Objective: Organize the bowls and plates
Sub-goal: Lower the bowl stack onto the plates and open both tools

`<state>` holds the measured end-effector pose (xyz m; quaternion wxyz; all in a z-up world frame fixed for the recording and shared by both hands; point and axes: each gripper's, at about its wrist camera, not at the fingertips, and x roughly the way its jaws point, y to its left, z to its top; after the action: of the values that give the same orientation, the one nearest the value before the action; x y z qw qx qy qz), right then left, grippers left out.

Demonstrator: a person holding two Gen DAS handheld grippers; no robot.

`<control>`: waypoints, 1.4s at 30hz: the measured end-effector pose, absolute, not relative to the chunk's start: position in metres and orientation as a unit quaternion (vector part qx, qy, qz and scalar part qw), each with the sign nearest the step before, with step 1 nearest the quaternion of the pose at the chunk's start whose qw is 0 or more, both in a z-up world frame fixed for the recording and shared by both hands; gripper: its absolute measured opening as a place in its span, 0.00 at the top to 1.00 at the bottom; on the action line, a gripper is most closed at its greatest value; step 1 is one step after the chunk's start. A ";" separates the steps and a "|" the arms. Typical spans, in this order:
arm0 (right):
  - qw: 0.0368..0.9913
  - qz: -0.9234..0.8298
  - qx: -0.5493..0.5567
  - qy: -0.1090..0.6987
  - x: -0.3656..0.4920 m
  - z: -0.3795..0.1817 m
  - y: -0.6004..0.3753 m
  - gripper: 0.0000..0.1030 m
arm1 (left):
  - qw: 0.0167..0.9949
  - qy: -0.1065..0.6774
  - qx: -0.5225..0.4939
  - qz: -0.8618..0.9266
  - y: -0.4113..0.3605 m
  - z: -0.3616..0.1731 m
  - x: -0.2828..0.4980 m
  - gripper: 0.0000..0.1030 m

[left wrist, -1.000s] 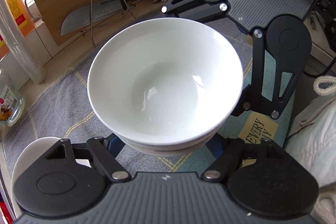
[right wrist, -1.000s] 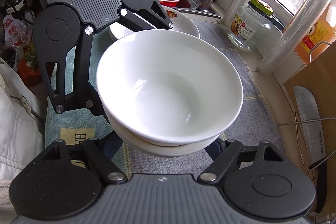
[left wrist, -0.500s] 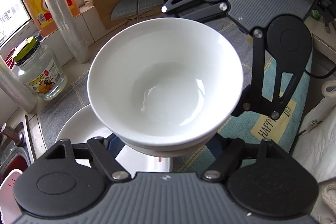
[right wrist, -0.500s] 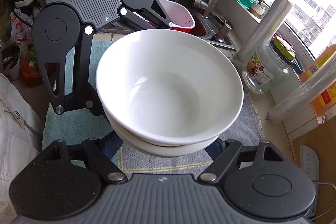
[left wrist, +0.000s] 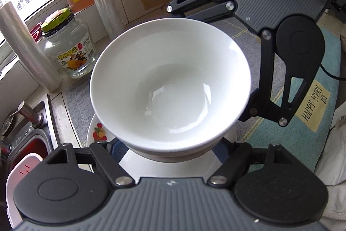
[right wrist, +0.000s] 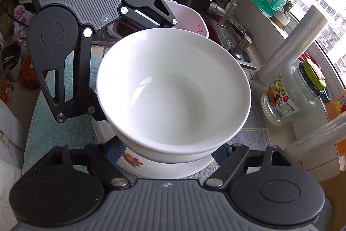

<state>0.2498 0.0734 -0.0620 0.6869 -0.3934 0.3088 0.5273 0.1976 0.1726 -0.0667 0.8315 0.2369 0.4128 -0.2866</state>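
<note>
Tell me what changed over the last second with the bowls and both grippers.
The stacked white bowls were carried sideways from over the mat toward the sink, and now hang over the fruit-printed plate. Nothing was let go. The left gripper and right gripper stayed clamped on opposite sides of the stack, which kept level.

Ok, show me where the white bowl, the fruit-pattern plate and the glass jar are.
white bowl [left wrist: 173,96], left wrist view, inner bottom of the bowl.
fruit-pattern plate [right wrist: 132,159], right wrist view, printed fruit on its rim.
glass jar [left wrist: 69,51], left wrist view, label on its body.
</note>
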 end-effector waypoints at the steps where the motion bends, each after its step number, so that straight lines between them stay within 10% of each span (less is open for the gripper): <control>1: 0.686 0.528 -0.393 0.310 0.251 -0.063 0.075 0.17 | 0.830 0.415 0.238 -0.286 0.174 -0.068 0.199 0.23; 42: 0.773 0.437 -0.307 0.341 0.229 -0.063 0.040 0.00 | 0.898 0.388 0.106 -0.179 0.214 -0.074 0.162 0.02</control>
<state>0.2295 0.0401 -0.0628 0.7735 -0.3074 0.3413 0.4368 0.1622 0.2144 -0.0741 0.8977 0.1060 0.3885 -0.1790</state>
